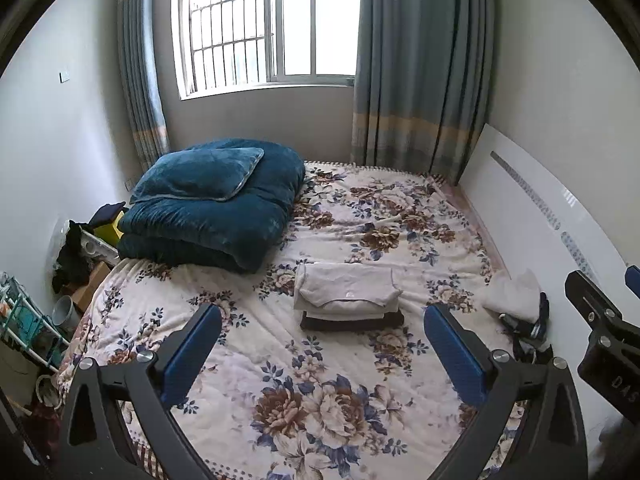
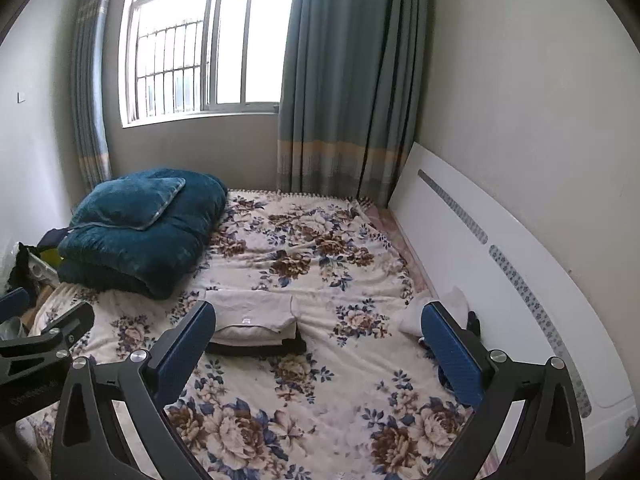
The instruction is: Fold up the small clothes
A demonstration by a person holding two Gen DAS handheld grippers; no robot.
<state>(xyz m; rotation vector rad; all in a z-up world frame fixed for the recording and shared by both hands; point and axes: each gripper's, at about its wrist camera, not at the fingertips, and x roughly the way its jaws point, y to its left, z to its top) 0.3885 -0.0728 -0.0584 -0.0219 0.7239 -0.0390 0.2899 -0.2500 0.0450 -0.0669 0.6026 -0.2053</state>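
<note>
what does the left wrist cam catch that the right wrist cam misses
Only the left wrist view shows the teal wire rack and grey cup on the floor beside the bed. Only the right wrist view shows the headboard's lower end. Both share the folded stack of clothes, the unfolded pile of small clothes by the headboard, the blue quilt, the window, and open tongs: left, right.
</note>
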